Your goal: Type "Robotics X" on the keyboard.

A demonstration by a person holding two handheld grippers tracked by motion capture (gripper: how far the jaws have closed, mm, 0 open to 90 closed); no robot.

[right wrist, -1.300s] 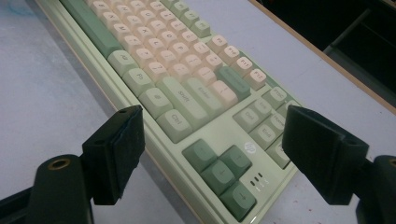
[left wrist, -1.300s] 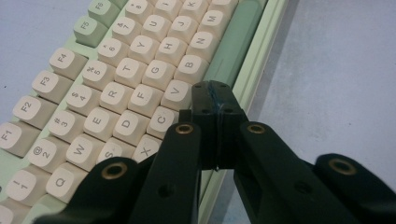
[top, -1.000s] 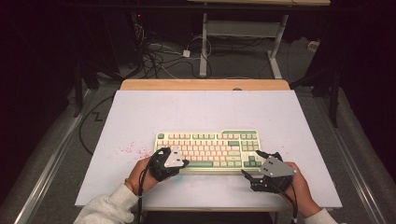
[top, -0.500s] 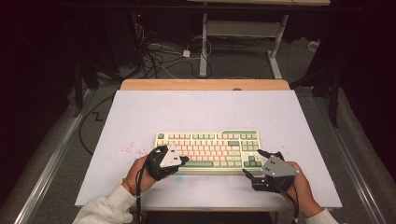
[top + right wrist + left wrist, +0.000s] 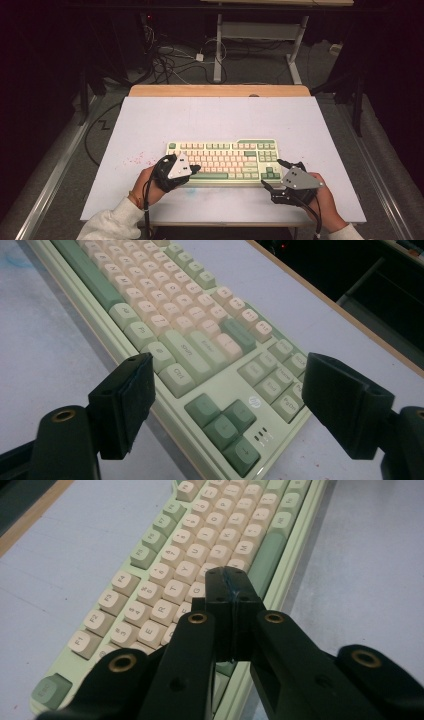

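Left gripper: pads pressed together with nothing between them, tip poised over the letter keys at the keyboard's near-left part, just above the long green space bar; contact with the keys not discernible. Right gripper: jaws spread wide, empty, flanking the keyboard's near-right corner by the green arrow keys, touching nothing. Keyboard: pale green case, cream letter keys, green modifier keys; flat on the table, toward the near edge and slightly right of centre, long side parallel to that edge. Table: pale lilac-white top, wooden strip along the far edge, faint red specks left of the keyboard. Hands gripping both tools from the near side, light grey sleeves at the lower edge. Beyond the table: dark floor, tangled cables, legs of a white stand.
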